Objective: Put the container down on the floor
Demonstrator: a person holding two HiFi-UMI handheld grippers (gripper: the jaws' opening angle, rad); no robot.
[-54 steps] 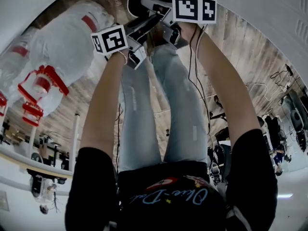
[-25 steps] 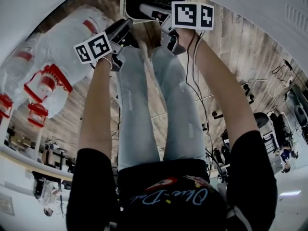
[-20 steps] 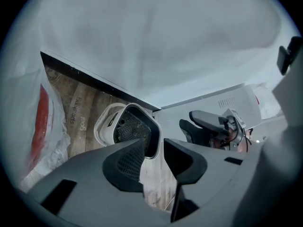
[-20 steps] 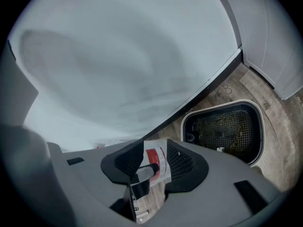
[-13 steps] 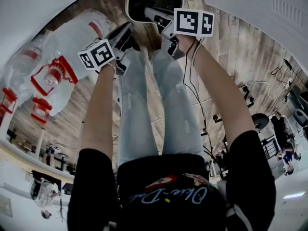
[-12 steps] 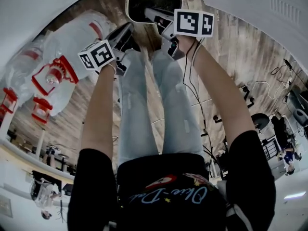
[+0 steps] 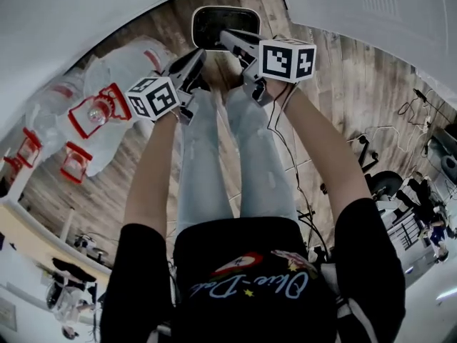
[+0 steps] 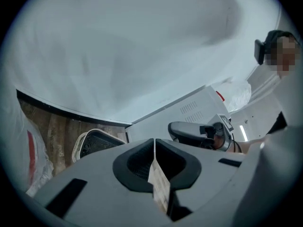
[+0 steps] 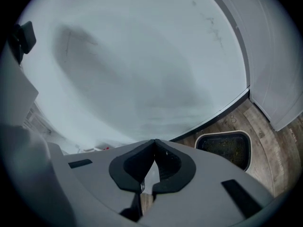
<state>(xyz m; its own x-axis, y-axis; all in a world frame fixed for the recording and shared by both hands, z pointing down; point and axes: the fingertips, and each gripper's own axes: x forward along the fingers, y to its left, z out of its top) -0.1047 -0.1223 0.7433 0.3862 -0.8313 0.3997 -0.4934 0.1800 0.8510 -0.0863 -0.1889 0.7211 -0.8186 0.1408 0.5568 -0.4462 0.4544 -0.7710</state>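
The container (image 7: 225, 23), a white-rimmed tub with a dark mesh inside, stands on the wooden floor by the wall, beyond the person's feet. It also shows low in the left gripper view (image 8: 97, 143) and at the lower right of the right gripper view (image 9: 225, 148). My left gripper (image 7: 196, 56) hangs above and to the left of it, apart from it. My right gripper (image 7: 227, 36) hovers over its near edge without touching. Both have just been closing and now stand shut, left (image 8: 155, 140) and right (image 9: 154, 141), with nothing between the jaws.
Plastic-wrapped packs of bottles with red handles (image 7: 93, 113) lie on the floor at the left. A white cabinet (image 7: 371, 13) stands at the right, its vented side (image 8: 184, 110) close to the container. Cables (image 7: 421, 106) trail further right. The person's legs (image 7: 235, 163) stretch below the grippers.
Both grippers have lifted away from the container and their jaws have gone from open to shut, empty. The container stays on the floor.
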